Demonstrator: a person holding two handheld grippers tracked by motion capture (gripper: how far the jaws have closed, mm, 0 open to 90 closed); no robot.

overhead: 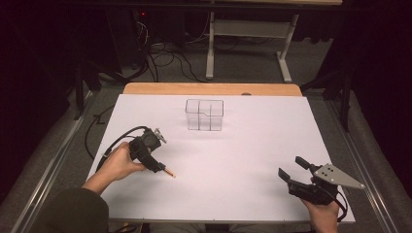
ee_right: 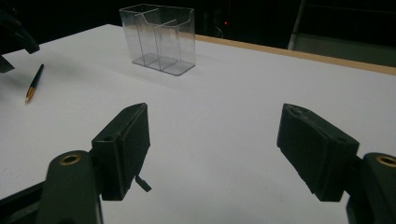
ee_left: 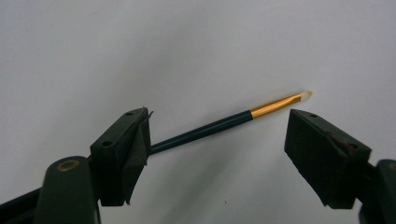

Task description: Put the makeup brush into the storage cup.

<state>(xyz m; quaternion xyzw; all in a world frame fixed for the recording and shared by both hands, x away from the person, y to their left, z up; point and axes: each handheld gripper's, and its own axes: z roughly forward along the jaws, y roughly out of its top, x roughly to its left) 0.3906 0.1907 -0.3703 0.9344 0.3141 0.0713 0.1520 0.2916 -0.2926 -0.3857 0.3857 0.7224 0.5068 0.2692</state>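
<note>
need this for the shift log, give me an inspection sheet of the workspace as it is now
surface: white table top, wooden strip along the far edge.
job's things: thin dark brush with gold ferrule lying flat; clear divided organiser upright, empty.
clutter: nothing seen.
grippers: left tongs open, straddling the brush handle, not closed on it; right tongs open, holding nothing, near the front right corner.
cables: black cable trails from the left tongs; loose cables on the floor beyond.
surroundings: dark room, grey table frame behind.

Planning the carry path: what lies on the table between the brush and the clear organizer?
Nothing: bare white table separates the brush from the clear organizer, as the right gripper view and high view show.
</note>
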